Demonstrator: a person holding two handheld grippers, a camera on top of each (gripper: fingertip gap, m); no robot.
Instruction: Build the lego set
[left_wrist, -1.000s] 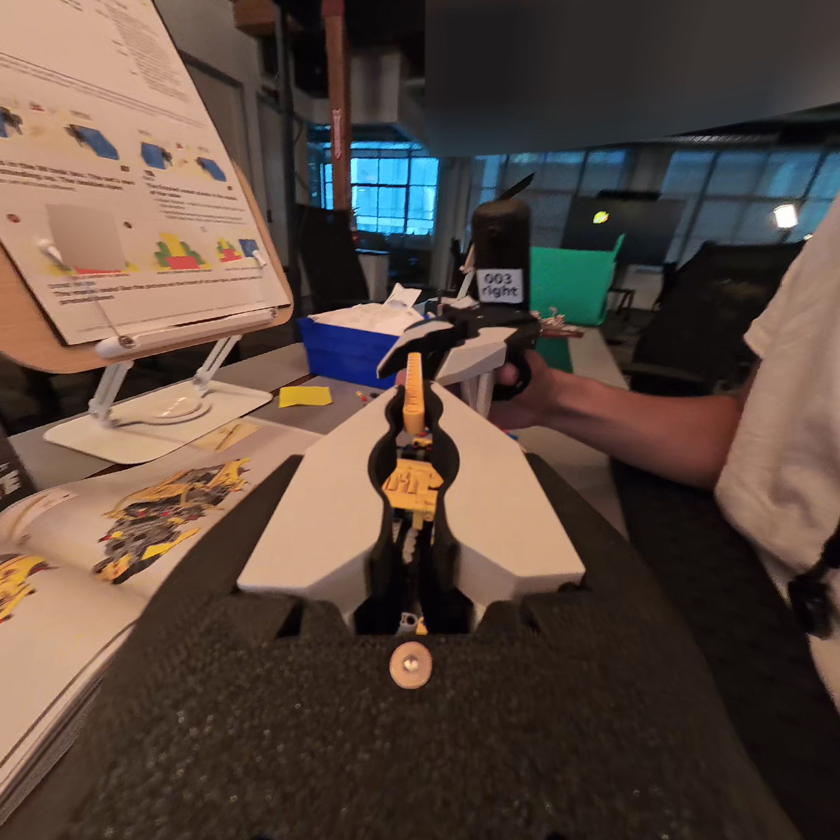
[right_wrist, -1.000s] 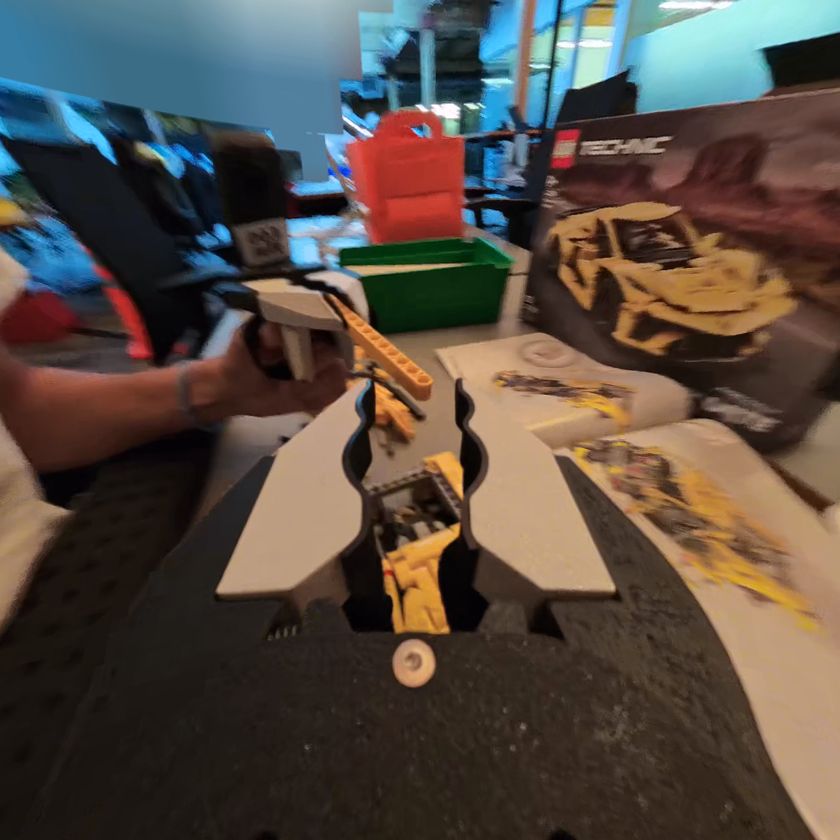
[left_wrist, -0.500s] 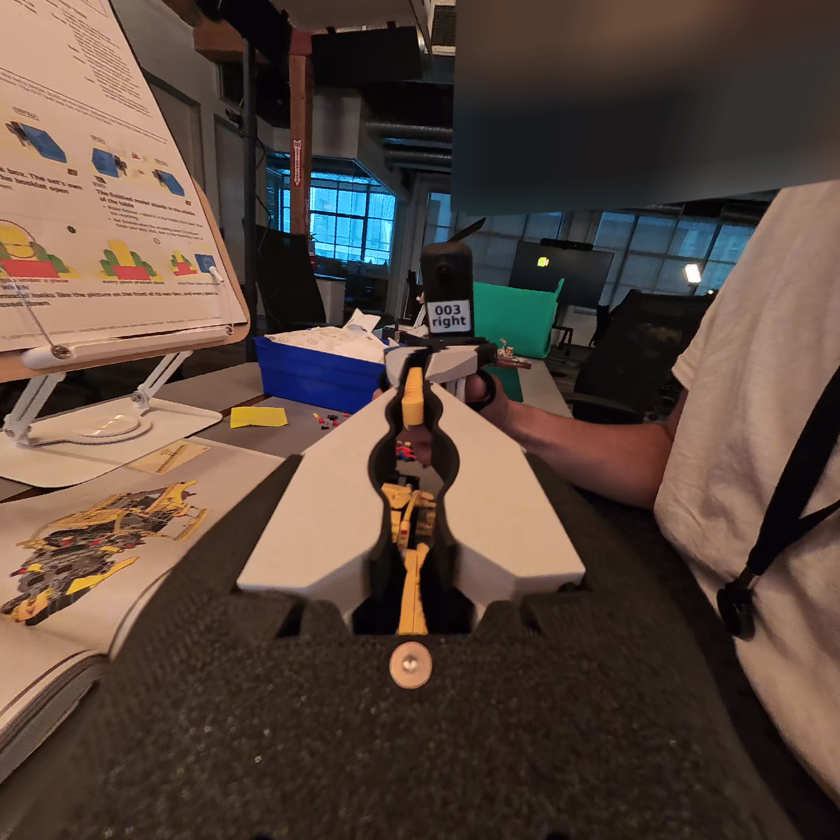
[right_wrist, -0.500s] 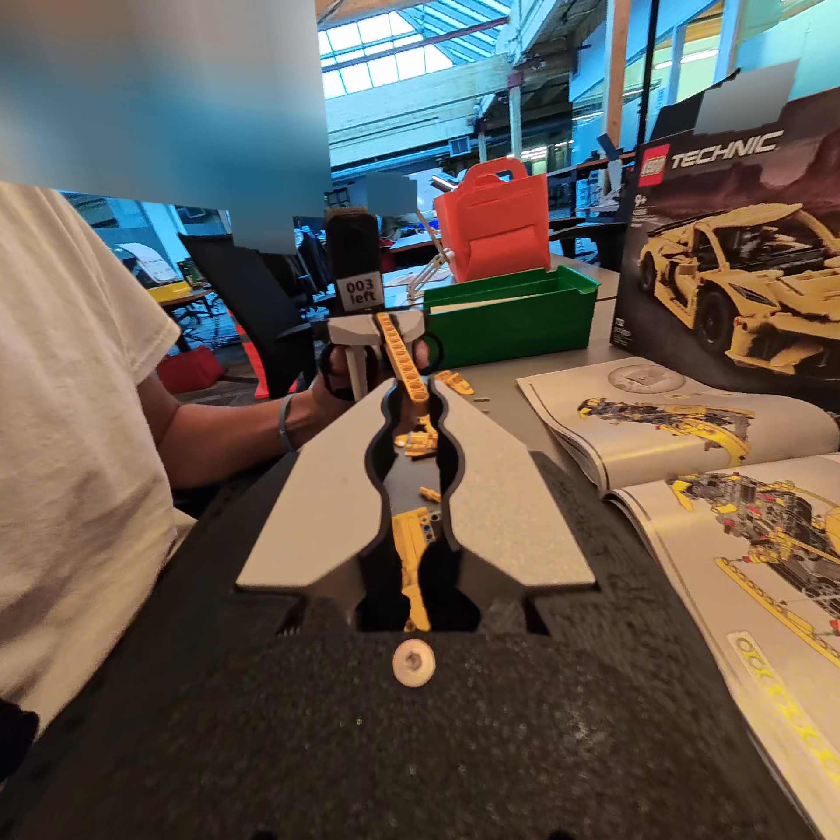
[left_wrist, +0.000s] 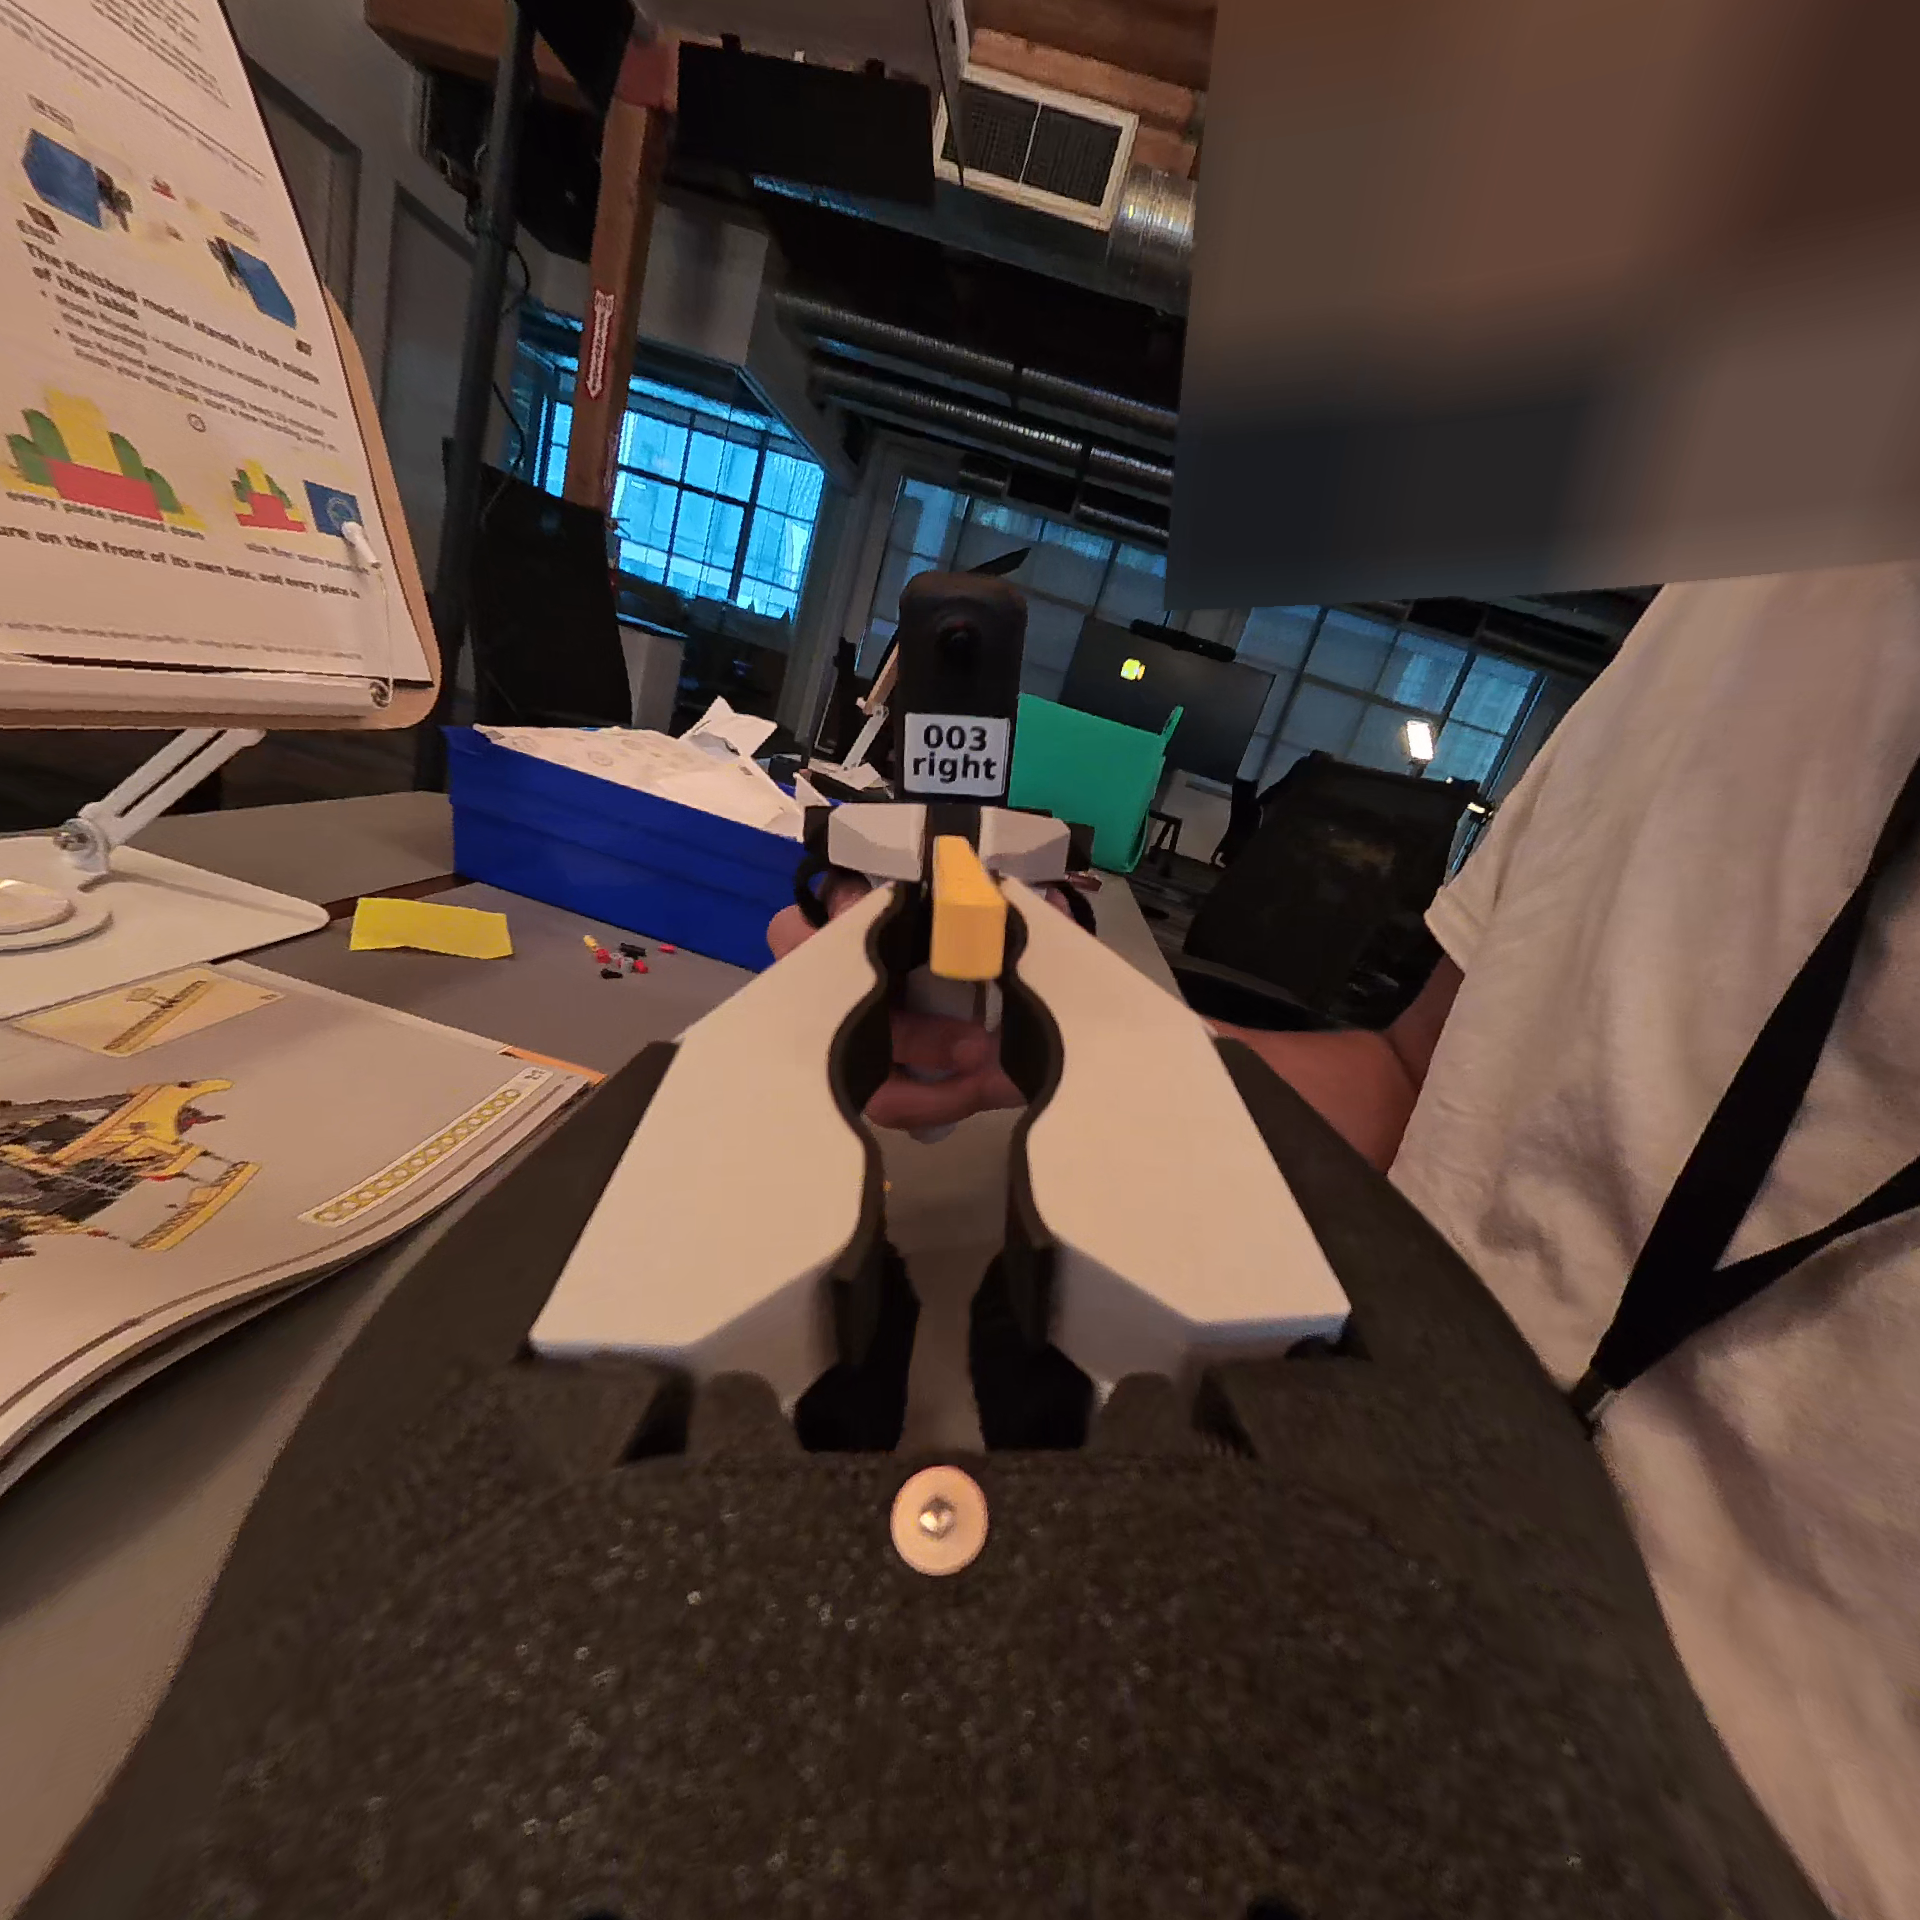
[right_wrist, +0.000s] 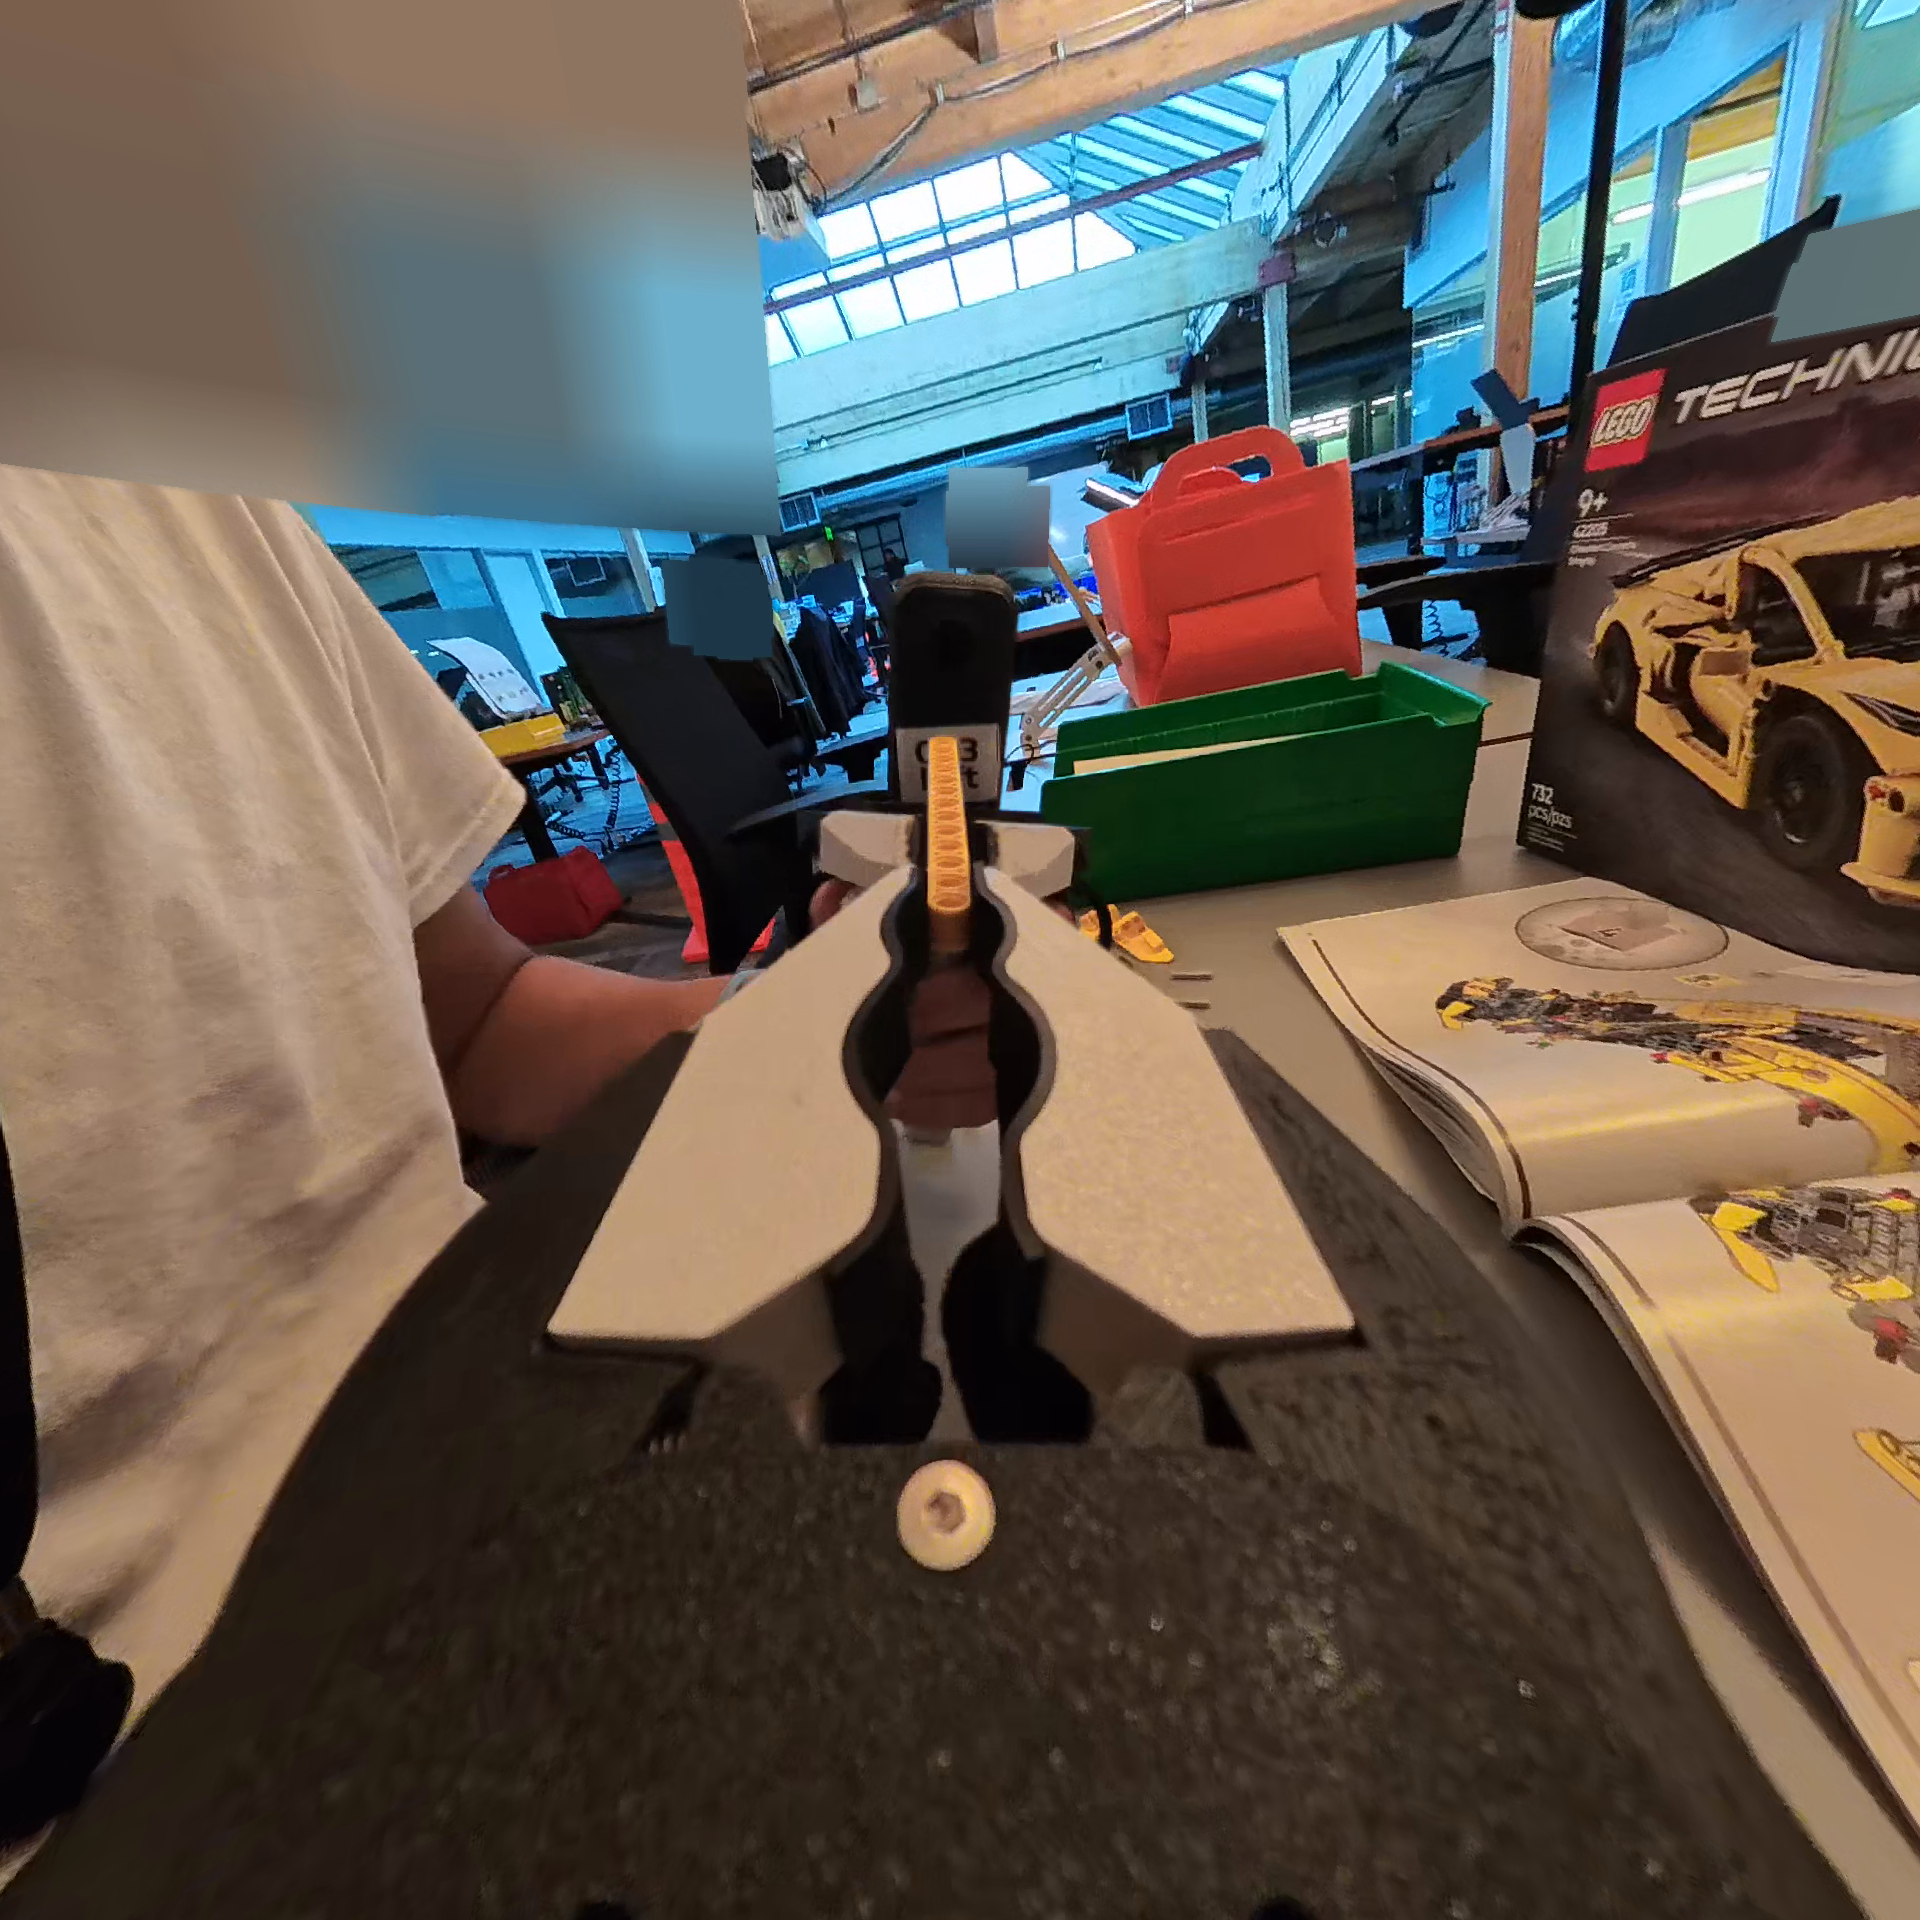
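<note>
Holding the long yellow beam (right_wrist: 948, 831) up in the air between both tools, I have the left gripper (left_wrist: 943, 914) pinching one end and the right gripper (right_wrist: 948, 914) pressed onto the other, above the table's (left_wrist: 540, 987) near edge. I judge a handover; I should loosen one grip only when the other feels firm and keep the beam straight, since twisting could snap it loose.

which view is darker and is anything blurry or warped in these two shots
Left wrist view: dimmer, the room behind dark, windows glowing blue; the sheet on the document stand is soft. Right wrist view: brighter, daylight from skylights; the white shirt is smeared. Both bow toward the edges; the yellow beam stays sharp.
</note>
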